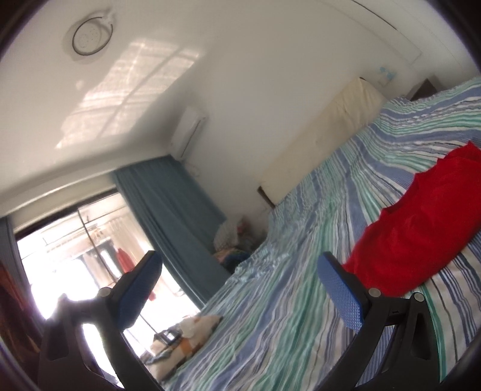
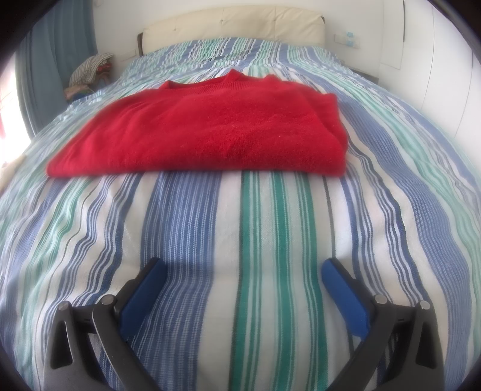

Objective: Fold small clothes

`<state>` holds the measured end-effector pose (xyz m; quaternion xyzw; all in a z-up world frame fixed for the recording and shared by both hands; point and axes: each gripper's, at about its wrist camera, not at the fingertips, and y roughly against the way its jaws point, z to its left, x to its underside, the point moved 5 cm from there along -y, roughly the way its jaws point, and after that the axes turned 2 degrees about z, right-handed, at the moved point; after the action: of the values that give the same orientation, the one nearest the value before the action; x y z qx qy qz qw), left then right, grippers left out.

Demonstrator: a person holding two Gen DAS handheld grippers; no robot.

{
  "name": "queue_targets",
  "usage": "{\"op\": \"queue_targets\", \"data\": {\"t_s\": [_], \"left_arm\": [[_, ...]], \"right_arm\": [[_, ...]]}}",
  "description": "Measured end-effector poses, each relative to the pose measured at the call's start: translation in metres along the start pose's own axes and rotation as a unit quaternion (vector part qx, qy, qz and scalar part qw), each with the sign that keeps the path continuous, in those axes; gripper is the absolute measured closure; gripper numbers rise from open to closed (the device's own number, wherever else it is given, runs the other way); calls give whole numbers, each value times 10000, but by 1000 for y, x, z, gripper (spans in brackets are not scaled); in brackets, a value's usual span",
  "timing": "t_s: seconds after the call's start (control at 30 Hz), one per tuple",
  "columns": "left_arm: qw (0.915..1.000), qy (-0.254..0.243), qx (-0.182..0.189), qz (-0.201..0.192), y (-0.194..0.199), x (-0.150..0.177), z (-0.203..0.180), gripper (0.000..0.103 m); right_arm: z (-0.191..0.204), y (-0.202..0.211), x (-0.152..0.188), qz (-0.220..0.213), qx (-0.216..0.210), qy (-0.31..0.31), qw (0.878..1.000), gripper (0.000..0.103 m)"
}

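A red knit sweater [image 2: 207,126] lies folded into a flat rectangle on the striped bedspread [image 2: 255,228], neckline toward the headboard. My right gripper [image 2: 242,270] is open and empty, low over the bedspread a short way in front of the sweater's near edge. My left gripper [image 1: 240,267] is open and empty, raised and tilted, at the left of the sweater [image 1: 421,228], which shows at the right of the left wrist view. Its right finger [image 1: 339,285] is near the sweater's edge, not touching it.
A cream padded headboard [image 2: 234,21] stands at the far end of the bed. A pile of clothes [image 2: 90,72] sits beside the bed at the far left, next to a blue curtain [image 1: 168,216] and a bright window [image 1: 75,255]. A patterned blanket [image 1: 186,337] lies by the bed's left edge.
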<state>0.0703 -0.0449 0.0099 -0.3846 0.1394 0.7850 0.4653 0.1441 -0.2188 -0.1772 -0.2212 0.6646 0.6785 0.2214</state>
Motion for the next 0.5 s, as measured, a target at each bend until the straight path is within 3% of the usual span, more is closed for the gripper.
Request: {"op": "queue_targets", "data": {"t_s": [0.5], "left_arm": [[9984, -189, -495, -207, 2, 2, 5, 0]], "right_arm": [[0, 0, 0, -1, 1, 2, 10000, 1]]}}
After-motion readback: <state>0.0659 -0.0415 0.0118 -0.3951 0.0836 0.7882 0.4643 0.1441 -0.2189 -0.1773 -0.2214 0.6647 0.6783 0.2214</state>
